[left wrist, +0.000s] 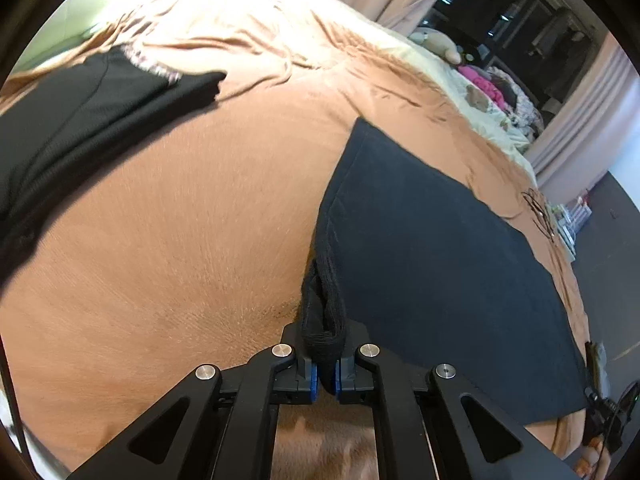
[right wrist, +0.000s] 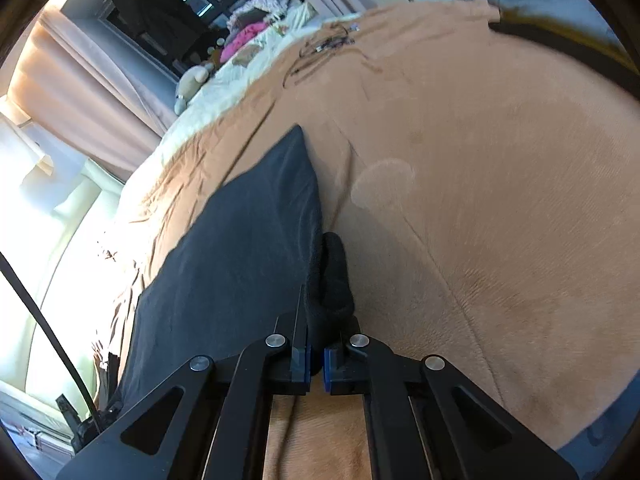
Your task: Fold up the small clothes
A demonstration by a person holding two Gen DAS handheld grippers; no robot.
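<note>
A dark navy garment (left wrist: pixel 440 264) lies flat on the tan bedspread (left wrist: pixel 180 240). My left gripper (left wrist: pixel 326 372) is shut on its bunched black waistband corner (left wrist: pixel 324 320) at the garment's near left edge. In the right wrist view the same garment (right wrist: pixel 240 260) stretches up and left, and my right gripper (right wrist: pixel 316 360) is shut on its bunched black corner (right wrist: pixel 332 288) at the near right edge. Both corners sit just above the bedspread (right wrist: pixel 500 200).
Another black garment (left wrist: pixel 80 120) lies on the bed at the left. A stuffed toy (left wrist: pixel 436 42) and pink clothes (left wrist: pixel 486 84) lie at the far side. A tangle of thin cord (right wrist: pixel 324 46) lies on the bedspread. Curtains (right wrist: pixel 88 92) hang beyond the bed.
</note>
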